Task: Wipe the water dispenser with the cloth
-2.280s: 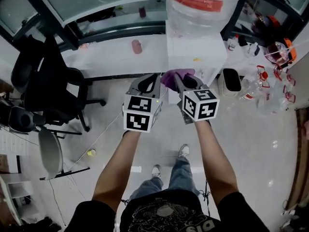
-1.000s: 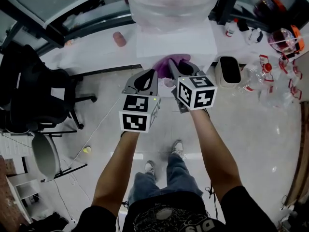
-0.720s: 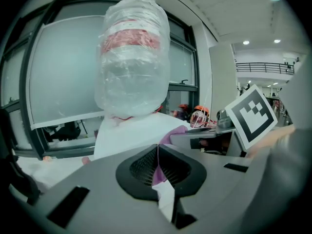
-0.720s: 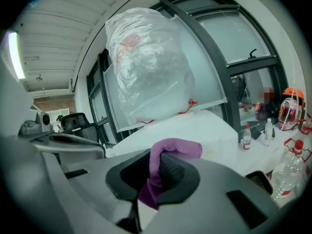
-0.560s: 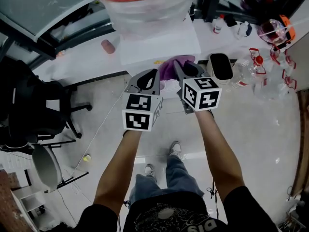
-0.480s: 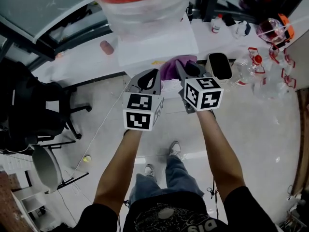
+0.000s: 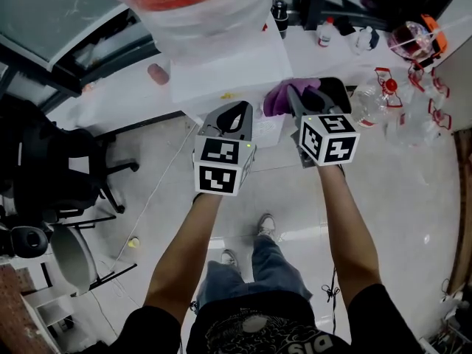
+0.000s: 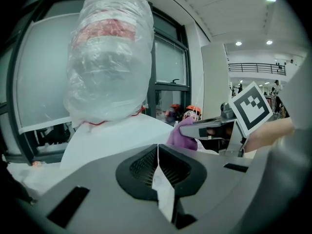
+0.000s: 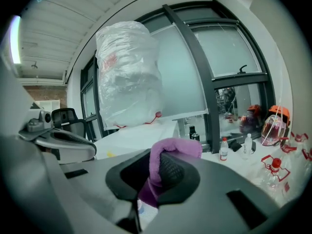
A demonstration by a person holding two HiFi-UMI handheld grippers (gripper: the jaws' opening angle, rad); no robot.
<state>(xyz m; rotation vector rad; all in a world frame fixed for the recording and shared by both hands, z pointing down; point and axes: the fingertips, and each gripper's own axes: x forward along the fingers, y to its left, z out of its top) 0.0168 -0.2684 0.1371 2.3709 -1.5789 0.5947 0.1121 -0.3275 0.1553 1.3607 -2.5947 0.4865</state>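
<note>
The white water dispenser (image 7: 228, 68) carries a bottle wrapped in clear plastic (image 7: 188, 6). My right gripper (image 7: 293, 94) is shut on a purple cloth (image 7: 280, 96) at the front right corner of the dispenser's top. In the right gripper view the cloth (image 9: 168, 152) folds over the jaws, with the dispenser (image 9: 141, 133) and bottle (image 9: 129, 74) ahead on the left. My left gripper (image 7: 237, 110) is shut and holds nothing, just before the dispenser's front edge. From the left gripper view (image 8: 158, 167) the dispenser (image 8: 117, 138) lies straight ahead, and the right gripper (image 8: 204, 128) with the cloth (image 8: 180, 139) is on the right.
A black bin (image 7: 341, 93) stands right of the dispenser behind my right gripper. Plastic bottles (image 7: 387, 87) and orange helmets (image 7: 413, 35) crowd the right side. A black office chair (image 7: 51, 168) is at the left, and a pink cup (image 7: 157, 74) sits on the ledge.
My right gripper has carried the cloth rightward along the dispenser's front edge to its right corner. The left gripper stays close beside it, still shut.
</note>
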